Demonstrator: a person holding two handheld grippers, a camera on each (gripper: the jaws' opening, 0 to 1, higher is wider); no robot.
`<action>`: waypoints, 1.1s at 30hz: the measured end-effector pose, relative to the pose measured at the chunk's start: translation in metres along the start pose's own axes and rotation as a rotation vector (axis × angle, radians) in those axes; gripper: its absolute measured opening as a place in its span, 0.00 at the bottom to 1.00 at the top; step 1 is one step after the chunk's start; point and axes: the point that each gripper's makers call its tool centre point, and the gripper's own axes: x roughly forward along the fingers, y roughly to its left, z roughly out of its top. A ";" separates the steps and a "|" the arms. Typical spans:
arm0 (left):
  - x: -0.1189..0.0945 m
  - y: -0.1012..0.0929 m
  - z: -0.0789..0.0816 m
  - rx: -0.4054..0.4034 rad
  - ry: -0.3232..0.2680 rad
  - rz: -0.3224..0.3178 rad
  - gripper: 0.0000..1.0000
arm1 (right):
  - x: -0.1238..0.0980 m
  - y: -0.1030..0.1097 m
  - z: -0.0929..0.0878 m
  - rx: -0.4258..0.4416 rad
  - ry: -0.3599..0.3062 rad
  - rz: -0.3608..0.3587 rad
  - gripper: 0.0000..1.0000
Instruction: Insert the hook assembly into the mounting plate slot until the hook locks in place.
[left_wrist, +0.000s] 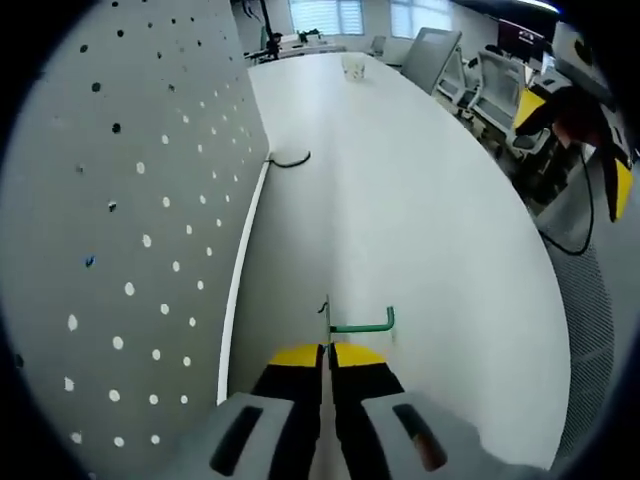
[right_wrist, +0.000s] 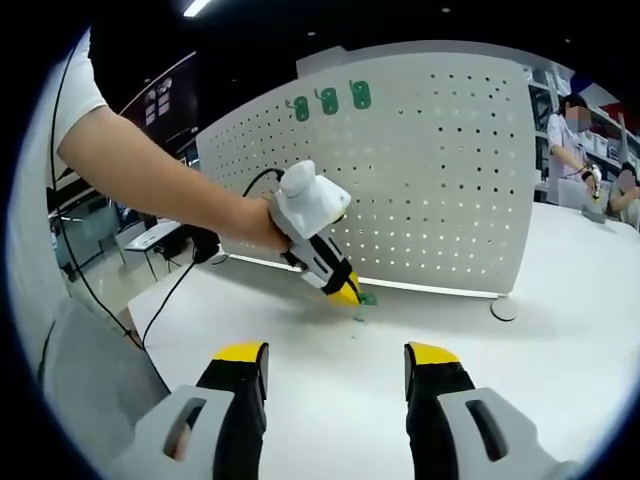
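on the table, left claw around green hook, pegboard behind

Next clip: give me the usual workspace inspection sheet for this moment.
Surface: white table, mostly bare.
Job's things: green hook pinched at the left gripper tips, low over the table; white pegboard upright on the table, three green hooks near its top edge.
Clutter: small pale container at the far end.
Grippers: left jaws shut on the hook; right gripper jaws wide apart, holding nothing.
Cables: black cable lying by the pegboard's foot.
Surroundings: office desks, monitors, people beyond.
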 end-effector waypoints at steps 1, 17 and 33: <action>-0.001 -0.001 0.001 -0.003 -0.006 -0.003 0.02 | 0.000 0.000 0.000 -0.003 0.000 -0.002 0.53; -0.030 0.003 0.019 -0.049 -0.117 0.051 0.02 | -0.001 0.000 0.002 -0.002 -0.013 0.000 0.53; -0.054 0.005 0.035 -0.114 -0.228 0.117 0.02 | -0.002 -0.003 0.005 0.003 -0.027 -0.012 0.53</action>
